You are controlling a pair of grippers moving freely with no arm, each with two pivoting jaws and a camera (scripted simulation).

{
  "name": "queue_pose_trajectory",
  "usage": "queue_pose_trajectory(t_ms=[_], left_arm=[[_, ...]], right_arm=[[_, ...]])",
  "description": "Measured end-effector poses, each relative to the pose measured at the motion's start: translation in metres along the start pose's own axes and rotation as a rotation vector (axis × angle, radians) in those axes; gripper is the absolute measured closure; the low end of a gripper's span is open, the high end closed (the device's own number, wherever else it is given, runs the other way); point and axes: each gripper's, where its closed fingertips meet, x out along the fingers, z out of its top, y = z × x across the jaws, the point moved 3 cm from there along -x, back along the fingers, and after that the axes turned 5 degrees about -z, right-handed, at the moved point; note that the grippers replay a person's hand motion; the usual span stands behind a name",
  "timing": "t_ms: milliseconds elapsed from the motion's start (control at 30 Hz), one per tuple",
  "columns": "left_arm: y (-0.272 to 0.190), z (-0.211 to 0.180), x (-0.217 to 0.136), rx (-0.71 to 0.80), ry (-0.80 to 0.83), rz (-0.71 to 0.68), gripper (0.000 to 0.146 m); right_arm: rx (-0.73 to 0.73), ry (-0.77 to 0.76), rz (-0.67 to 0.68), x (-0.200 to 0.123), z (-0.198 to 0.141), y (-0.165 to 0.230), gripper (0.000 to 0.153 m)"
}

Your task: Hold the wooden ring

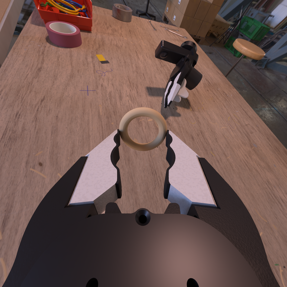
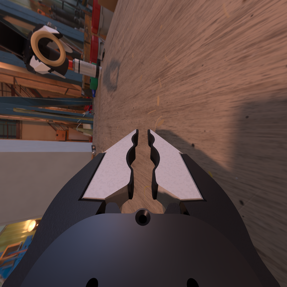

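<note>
I have the left gripper pinching the wooden ring mid-frame above the workbench by its outer edge, while the right gripper idles, narrow and empty.

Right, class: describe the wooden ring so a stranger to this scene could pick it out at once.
Start at the long wooden workbench and find the left gripper near its close end. Pinched between its fingers, above the bench, is the wooden ring. Unlike the maroon tape roll and grey tape roll far back, it is thin, pale and rounded.
</note>
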Motion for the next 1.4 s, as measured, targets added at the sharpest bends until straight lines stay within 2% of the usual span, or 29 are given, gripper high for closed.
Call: queue_pose_trajectory(t_ms=[300, 500, 733, 800, 967, 1067, 1100, 1167, 1233, 1300, 1400], left_arm=[[-0.005, 0.0, -0.003, -0.068, 0.079, -0.025, 0.087], [-0.014, -0.005, 0.003, -0.003, 0.109, 0.002, 0.087], [-0.023, -0.009, 0.002, 0.029, 0.055, 0.045, 0.087], [-0.025, -0.01, 0.001, 0.044, 0.042, 0.044, 0.087], [-0.029, -0.014, -0.002, 0.099, 0.01, 0.053, 0.087], [-0.034, -0.014, 0.002, 0.146, 0.011, 0.067, 0.087], [-0.034, -0.013, 0.003, 0.158, 0.015, 0.071, 0.087], [-0.033, -0.012, 0.005, 0.16, 0.029, 0.074, 0.087], [-0.031, -0.012, 0.005, 0.151, 0.026, 0.069, 0.087], [-0.029, -0.013, 0.005, 0.142, 0.02, 0.065, 0.087], [-0.03, -0.012, 0.005, 0.157, 0.036, 0.072, 0.087]], right_arm=[[-0.025, 0.146, 0.05, 0.0, -0.012, 0.005, 0.14], [-0.086, 0.159, -0.042, 0.004, -0.014, -0.008, 0.133], [-0.185, 0.148, -0.097, -0.001, -0.013, -0.008, 0.13], [-0.271, 0.168, -0.16, -0.004, -0.009, -0.007, 0.127], [-0.499, 0.181, -0.381, -0.012, 0.003, -0.007, 0.108], [-0.627, 0.132, -0.614, -0.033, 0.025, -0.014, 0.107], [-0.653, 0.107, -0.647, -0.041, 0.034, -0.01, 0.107], [-0.727, 0.025, -0.634, -0.052, 0.06, 0.01, 0.108], [-0.857, -0.025, -0.546, -0.044, 0.086, 0.033, 0.119], [-0.89, 0.071, -0.437, -0.011, 0.101, 0.041, 0.125], [-0.918, 0.304, -0.301, 0.053, 0.116, 0.036, 0.123]])
